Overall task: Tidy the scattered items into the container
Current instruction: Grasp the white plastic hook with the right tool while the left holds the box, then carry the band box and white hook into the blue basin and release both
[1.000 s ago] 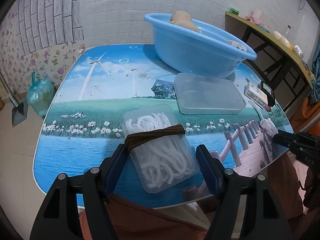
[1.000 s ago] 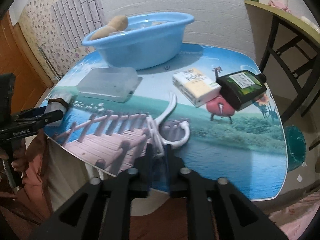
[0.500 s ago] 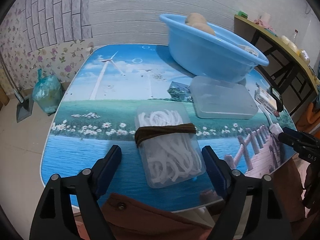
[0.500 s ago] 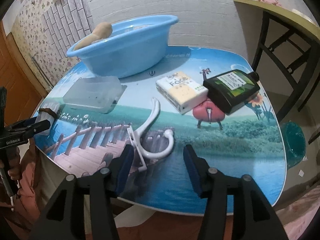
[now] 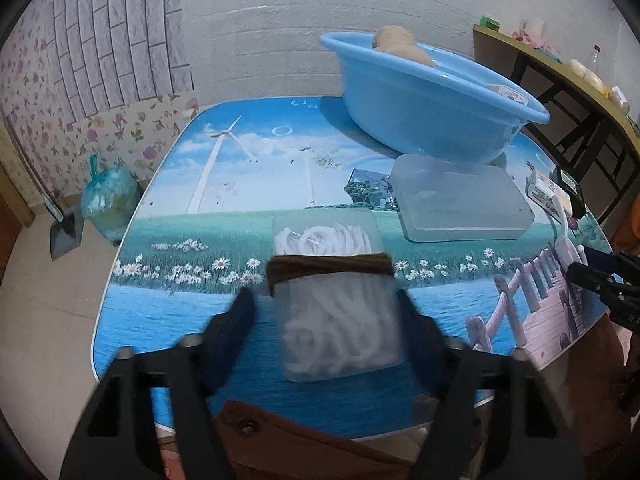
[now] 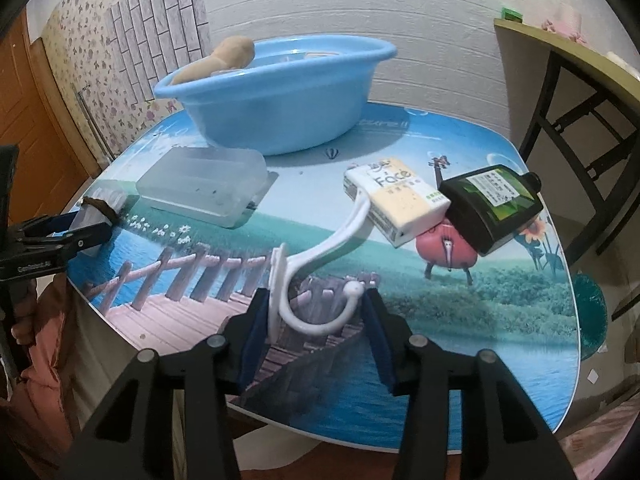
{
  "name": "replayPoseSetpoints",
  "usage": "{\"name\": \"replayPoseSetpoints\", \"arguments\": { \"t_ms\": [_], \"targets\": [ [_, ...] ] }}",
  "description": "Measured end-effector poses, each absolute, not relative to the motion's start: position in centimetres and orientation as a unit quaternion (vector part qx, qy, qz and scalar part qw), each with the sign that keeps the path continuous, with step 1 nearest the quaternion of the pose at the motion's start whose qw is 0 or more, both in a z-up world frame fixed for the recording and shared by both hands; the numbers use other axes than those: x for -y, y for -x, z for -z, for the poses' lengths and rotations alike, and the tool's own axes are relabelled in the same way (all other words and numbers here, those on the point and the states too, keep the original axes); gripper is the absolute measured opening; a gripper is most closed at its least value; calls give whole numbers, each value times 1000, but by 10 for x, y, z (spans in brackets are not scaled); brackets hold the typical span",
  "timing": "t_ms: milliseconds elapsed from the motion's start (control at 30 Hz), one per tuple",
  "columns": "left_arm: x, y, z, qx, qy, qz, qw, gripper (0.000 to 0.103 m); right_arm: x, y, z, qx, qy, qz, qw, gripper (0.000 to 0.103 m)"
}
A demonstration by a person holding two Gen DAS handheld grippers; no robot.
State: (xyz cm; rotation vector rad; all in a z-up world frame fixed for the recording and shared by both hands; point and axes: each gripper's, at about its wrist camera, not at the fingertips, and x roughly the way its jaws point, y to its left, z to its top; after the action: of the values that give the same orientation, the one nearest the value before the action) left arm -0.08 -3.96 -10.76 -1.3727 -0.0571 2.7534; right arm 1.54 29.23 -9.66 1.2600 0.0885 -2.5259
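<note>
**Left wrist view: two claws closing over small things on the picture table**

Left wrist view shows the big table [image 5: 168, 320] with a printed picture of sky, grass and water. At its far side sits the blue tub [image 5: 420, 116], with a tan lumpy thing [image 5: 396, 42] inside. Just in front of the tub lies a clear flat lid [image 5: 460, 206].

Near the front edge is the clear box of white hooks [image 5: 340, 320] with a brown band [image 5: 328, 270] around it. The left gripper [image 5: 326, 316] is around this box, one finger on each side. Its jaws are closing. The picture is blurry, so I cannot tell if the pads press the box.

From the right wrist, a white pack [image 6: 396, 204] and a black bottle [image 6: 494, 204] lie touching each other. One white hook [image 6: 316, 280] lies on the table, its long end touching the white pack. The right gripper [image 6: 316, 320] is around the hook's curved end. Its jaws are closing, with a small gap on the right side.
</note>
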Motion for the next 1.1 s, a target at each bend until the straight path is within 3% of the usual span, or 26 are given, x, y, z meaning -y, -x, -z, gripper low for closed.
{"name": "replayPoseSetpoints", "arguments": {
  "t_ms": [267,667,1100],
  "targets": [
    [46,-1,102,52,438,-897,38,56,-298,-17,86,-12,-424,891,163,45],
    [44,-1,38,73,370,-925,51,56,-286,-17,42,3,-369,909,194,45],
    [15,30,4,68,343,-933,89,56,-264,10,13,4,-333,915,229,45]
  ]
}}
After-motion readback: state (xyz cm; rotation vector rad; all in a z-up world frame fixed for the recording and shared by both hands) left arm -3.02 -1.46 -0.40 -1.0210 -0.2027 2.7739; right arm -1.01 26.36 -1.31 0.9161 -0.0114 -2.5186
